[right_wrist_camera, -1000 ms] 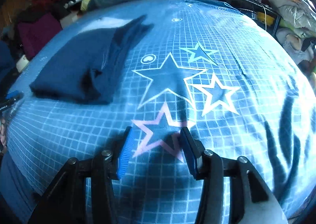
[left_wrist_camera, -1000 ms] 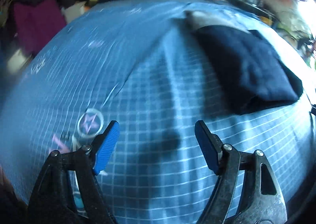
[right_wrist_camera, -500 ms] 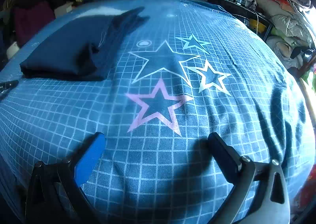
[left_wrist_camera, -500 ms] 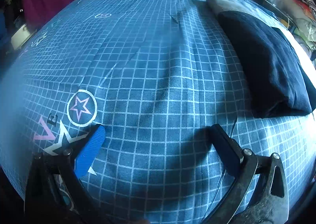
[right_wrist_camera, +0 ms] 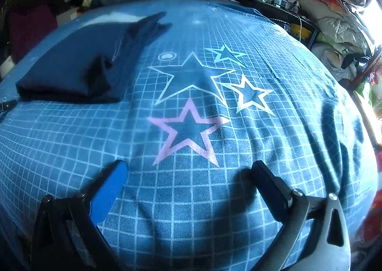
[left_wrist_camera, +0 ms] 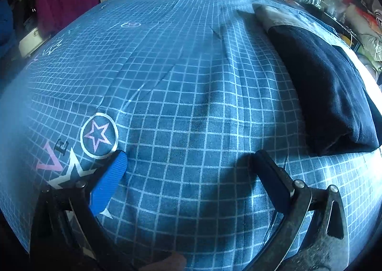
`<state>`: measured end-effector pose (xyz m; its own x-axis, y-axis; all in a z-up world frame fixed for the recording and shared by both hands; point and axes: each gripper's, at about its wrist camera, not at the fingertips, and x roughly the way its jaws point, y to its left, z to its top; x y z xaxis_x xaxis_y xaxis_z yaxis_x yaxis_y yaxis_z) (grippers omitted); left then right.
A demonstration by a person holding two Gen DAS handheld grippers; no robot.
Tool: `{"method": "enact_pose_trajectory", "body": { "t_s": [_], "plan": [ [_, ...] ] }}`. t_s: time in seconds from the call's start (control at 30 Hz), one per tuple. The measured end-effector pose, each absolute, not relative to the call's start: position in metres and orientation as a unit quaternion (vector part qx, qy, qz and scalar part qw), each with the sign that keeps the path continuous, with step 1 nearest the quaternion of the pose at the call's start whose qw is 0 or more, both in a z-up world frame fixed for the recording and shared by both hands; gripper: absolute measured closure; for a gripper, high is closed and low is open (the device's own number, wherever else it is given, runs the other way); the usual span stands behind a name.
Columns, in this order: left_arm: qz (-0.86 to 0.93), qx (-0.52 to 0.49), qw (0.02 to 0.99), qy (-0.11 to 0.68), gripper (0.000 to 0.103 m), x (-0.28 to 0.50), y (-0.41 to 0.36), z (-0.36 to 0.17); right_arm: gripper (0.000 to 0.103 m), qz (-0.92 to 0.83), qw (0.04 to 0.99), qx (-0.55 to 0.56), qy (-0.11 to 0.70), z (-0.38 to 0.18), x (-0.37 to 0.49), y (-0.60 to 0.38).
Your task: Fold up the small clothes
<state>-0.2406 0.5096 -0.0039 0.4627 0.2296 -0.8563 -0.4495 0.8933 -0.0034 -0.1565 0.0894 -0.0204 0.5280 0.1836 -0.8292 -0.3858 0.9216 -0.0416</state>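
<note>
Navy garment [left_wrist_camera: 329, 89], already folded into a thick rectangle, lies on the bed's blue grid-and-stars cover [left_wrist_camera: 191, 103], to the right of the left hand-held gripper [left_wrist_camera: 191, 178] and up to the left of the right hand-held gripper [right_wrist_camera: 191, 185]. Both point down at bare cover, jaws spread wide and holding nothing. This fold looks finished and released; the next move likely calls for setting the bundle aside or fetching another small piece, perhaps from the heaped clothes [right_wrist_camera: 339, 22] beside the bed. Compared with a second ago, both pairs of jaws have just been opening from a narrower gap, nothing between them, and the left view now sits closer to the cover.
</note>
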Motion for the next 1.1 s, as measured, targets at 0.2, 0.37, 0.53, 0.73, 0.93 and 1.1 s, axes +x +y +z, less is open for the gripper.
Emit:
{"method": "enact_pose_trajectory", "body": {
  "t_s": [0.2,0.37,0.53,0.73,0.93,1.1],
  "plan": [
    [0.201,-0.115,0.847,0.478,0.0,-0.24,0.51,-0.004,0.0,0.178,0.868,-0.102,0.453,-0.023,-0.149,0.087],
    [0.201,-0.115,0.847,0.478,0.0,-0.24,0.51,-0.004,0.0,0.183,0.868,-0.101,0.451,-0.024,-0.146,0.088],
    [0.201,-0.116,0.848,0.478,0.0,-0.24,0.51,-0.004,0.0,0.186,0.868,-0.102,0.449,-0.025,-0.145,0.088],
    [0.201,-0.116,0.848,0.478,0.0,-0.24,0.51,-0.004,0.0,0.187,0.869,-0.103,0.447,-0.026,-0.143,0.089],
    [0.201,-0.116,0.848,0.477,0.0,-0.24,0.51,-0.004,0.0,0.188,0.869,-0.101,0.446,-0.027,-0.144,0.09],
    [0.201,-0.115,0.847,0.478,0.0,-0.24,0.51,-0.004,0.0,0.187,0.87,-0.102,0.445,-0.027,-0.143,0.091]
  ]
}}
